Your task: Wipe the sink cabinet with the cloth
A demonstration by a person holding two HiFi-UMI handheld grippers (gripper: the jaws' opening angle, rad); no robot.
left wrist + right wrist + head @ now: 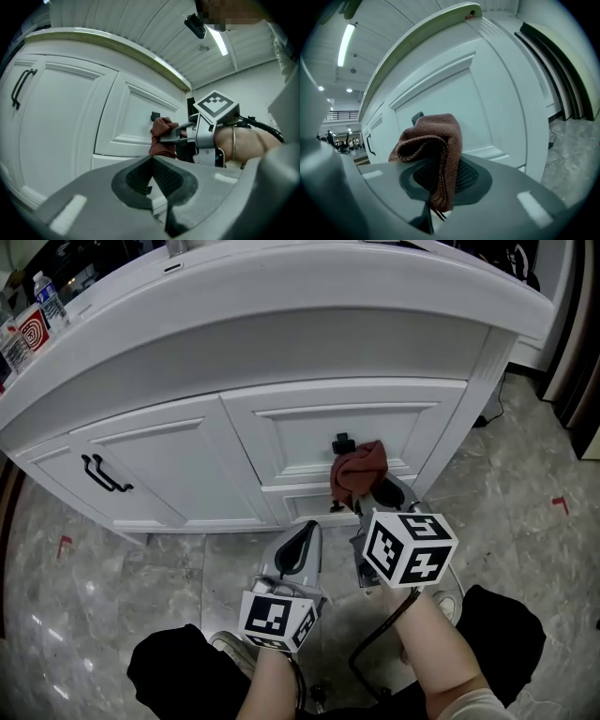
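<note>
Right gripper (pixel 364 501) clamped shut on brown cloth (pixel 359 465), held against sink cabinet (pixel 300 432) door by knob (pixel 341 442), 12 o'clock. Left gripper (pixel 302 540) closed, empty, 7 o'clock. Wiping likely early; 2 doors remain.

A water bottle (pixel 49 298) is standing at the far left end of the counter (pixel 281 277), and a white box bearing a red spiral (pixel 28 332) is sitting just beside it. One red tape mark (pixel 64 544) is lying on the grey marbled floor (pixel 103 606) at the left, and a second red mark (pixel 561 504) is lying well apart at the right. A tube light (pixel 346 38) is glowing on the ceiling.
</note>
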